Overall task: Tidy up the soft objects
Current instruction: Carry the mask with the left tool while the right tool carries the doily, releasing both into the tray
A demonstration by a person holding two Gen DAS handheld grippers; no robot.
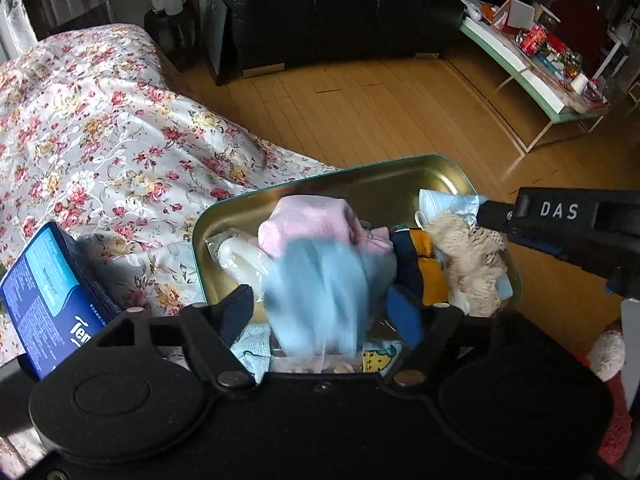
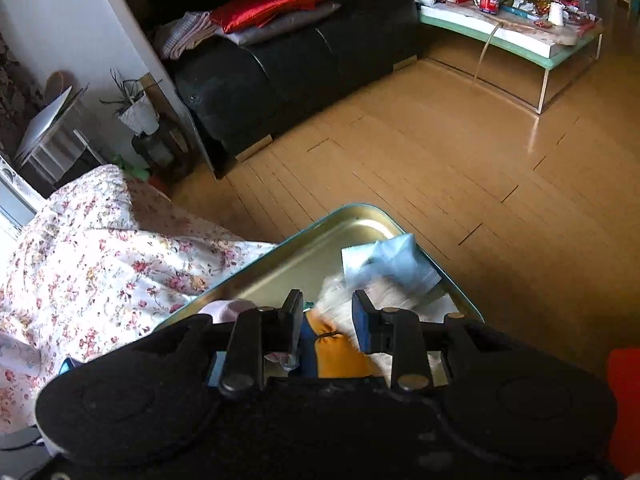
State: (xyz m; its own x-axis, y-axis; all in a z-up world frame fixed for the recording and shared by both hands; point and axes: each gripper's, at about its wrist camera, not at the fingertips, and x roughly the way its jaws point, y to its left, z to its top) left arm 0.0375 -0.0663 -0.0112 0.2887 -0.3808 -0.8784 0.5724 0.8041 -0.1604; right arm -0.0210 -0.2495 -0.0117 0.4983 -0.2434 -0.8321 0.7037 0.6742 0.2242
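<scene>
We're over the gold tin tray [image 1: 400, 184], lower centre of frame, packed with soft things: a pink cloth [image 1: 308, 220], a yellow piece [image 1: 430, 272], beige lace [image 1: 468, 256] at its right. Our left gripper [image 1: 324, 304] has its fingers spread wide either side of a blurred light-blue cloth [image 1: 320, 288]; whether they touch it, we cannot tell. Only the left view shows the blue box [image 1: 48, 296] on the floral bedspread [image 1: 100, 140]. Right gripper [image 2: 327, 320] is parted, holding nothing, above the tray [image 2: 280, 268]. Bare wooden floor [image 2: 440, 168] lies beyond the tray's far rim.
</scene>
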